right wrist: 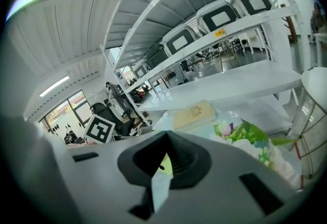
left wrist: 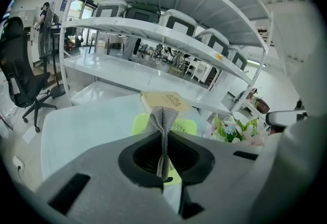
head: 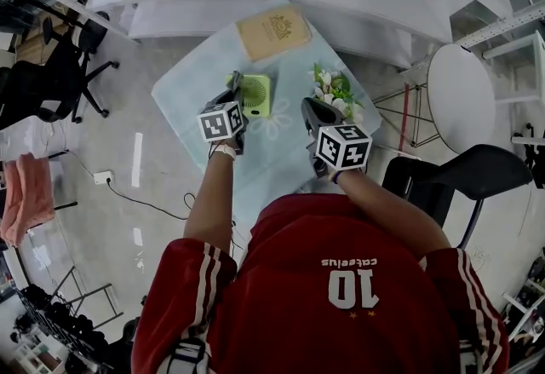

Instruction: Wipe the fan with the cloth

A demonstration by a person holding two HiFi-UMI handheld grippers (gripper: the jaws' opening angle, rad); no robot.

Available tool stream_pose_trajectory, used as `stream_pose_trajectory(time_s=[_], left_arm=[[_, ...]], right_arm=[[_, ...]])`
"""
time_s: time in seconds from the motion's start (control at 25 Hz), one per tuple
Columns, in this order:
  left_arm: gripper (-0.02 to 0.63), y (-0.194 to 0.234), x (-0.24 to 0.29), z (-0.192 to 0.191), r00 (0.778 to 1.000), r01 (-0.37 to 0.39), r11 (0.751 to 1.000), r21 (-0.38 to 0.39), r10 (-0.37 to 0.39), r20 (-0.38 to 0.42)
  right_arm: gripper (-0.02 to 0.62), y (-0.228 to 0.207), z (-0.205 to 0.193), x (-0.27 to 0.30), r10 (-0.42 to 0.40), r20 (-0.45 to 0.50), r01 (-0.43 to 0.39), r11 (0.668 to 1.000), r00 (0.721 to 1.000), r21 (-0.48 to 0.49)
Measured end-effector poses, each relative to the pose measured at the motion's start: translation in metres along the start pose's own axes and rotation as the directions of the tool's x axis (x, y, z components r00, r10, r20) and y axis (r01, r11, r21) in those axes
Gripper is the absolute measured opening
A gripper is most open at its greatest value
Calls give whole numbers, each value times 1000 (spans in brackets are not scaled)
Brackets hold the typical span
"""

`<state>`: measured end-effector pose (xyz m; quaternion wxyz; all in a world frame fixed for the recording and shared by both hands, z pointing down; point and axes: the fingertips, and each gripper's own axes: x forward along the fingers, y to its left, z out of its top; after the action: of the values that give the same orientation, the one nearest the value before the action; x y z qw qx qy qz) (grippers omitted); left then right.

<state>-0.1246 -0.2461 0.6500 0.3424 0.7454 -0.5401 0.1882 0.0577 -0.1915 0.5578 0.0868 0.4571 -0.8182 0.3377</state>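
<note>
Left gripper (head: 236, 83) is pinching the cloth (left wrist: 162, 116); right gripper (head: 308, 106) is pressing its jaws together, empty; wiping could be tipping the loose fan (head: 257, 96).

The cloth (left wrist: 162, 121) is a grey ribbed knit; the fan (head: 254, 96) looks like smooth lime-green plastic; the table (head: 189, 98) top is pale and faintly glossy; the fingers (left wrist: 102, 177) are matt grey.
</note>
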Motion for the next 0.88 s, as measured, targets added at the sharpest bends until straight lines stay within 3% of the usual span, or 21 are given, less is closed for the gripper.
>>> stream_pose_trajectory(time_s=[0.88], left_arm=[[23,-35,13,-6,995,96,995,-27,-96,-20]], right_arm=[[2,0,-3,-6,-11,9,12,1000,1000,-14]])
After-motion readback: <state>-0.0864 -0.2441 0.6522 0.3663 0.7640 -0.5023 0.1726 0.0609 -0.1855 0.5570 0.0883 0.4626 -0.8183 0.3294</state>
